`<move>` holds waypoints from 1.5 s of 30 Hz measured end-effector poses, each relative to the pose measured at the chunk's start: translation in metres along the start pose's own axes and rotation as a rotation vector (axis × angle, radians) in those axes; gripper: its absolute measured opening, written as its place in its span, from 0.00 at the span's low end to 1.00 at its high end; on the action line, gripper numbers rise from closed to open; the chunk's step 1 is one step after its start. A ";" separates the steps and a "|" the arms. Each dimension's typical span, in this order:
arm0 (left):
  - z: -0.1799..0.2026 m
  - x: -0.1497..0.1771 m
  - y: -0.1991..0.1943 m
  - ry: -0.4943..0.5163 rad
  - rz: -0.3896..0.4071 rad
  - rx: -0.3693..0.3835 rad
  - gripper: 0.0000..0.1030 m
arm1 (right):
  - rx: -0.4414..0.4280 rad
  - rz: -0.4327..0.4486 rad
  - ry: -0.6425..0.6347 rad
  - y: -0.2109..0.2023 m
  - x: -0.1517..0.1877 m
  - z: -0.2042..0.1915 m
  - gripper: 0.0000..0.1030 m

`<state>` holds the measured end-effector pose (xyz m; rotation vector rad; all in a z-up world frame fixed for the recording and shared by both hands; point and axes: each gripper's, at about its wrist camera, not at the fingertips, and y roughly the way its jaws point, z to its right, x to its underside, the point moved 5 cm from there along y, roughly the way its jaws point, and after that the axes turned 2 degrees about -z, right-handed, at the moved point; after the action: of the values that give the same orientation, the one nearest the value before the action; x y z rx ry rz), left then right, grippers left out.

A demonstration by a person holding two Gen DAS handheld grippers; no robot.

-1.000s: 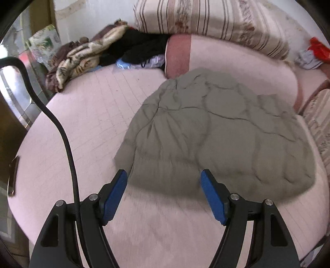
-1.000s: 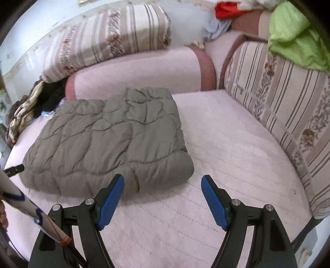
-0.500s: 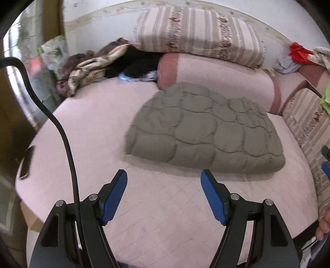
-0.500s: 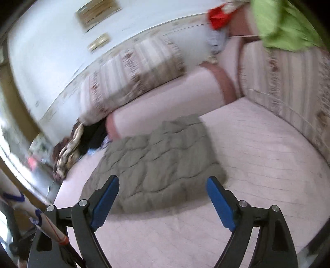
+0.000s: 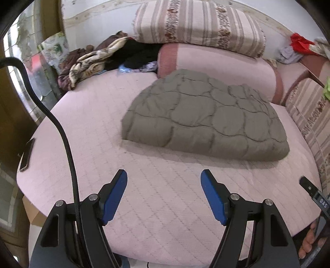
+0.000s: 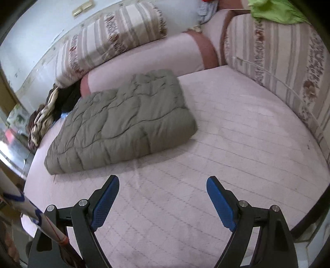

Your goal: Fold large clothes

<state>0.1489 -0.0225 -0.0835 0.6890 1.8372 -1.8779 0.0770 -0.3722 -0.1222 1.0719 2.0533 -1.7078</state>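
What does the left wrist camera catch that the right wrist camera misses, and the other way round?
Only the left wrist view shows a black cable curving past the left gripper, a dark phone-like object at the bed's edge, and a red cloth in the far corner.

Only the right wrist view shows a green cloth draped over the striped side cushion, and the right gripper, open and empty.

Both show the folded grey quilted garment on the pink bed, the striped bolster, and the heap of clothes.
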 end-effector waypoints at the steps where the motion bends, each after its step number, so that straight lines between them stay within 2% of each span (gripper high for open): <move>1: 0.003 0.001 0.001 0.011 -0.001 0.002 0.71 | -0.005 0.003 -0.009 0.000 0.000 -0.004 0.87; 8: 0.009 0.004 0.003 0.034 0.002 -0.002 0.71 | -0.043 0.034 0.016 -0.003 -0.005 -0.018 0.87; 17: 0.003 0.003 0.006 0.017 0.008 -0.006 0.71 | -0.019 0.006 0.000 0.005 -0.003 -0.027 0.87; 22: 0.001 0.007 0.019 0.014 -0.015 0.000 0.71 | 0.015 -0.018 -0.037 0.016 0.003 -0.035 0.87; 29: -0.008 -0.002 0.027 0.027 -0.005 -0.017 0.71 | 0.038 -0.060 -0.030 0.035 0.008 -0.035 0.87; 34: -0.015 -0.006 0.026 0.035 0.017 -0.040 0.71 | 0.038 -0.062 -0.026 0.040 0.004 -0.039 0.87; 41: -0.019 -0.008 0.047 0.035 -0.014 -0.033 0.71 | 0.069 -0.059 -0.065 0.048 0.002 -0.045 0.87; 45: -0.019 -0.021 0.060 0.048 -0.012 -0.033 0.71 | 0.085 -0.049 -0.062 0.055 -0.007 -0.045 0.87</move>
<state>0.2038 -0.0064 -0.1180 0.7193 1.9020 -1.8494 0.1309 -0.3309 -0.1459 0.9882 2.0015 -1.8436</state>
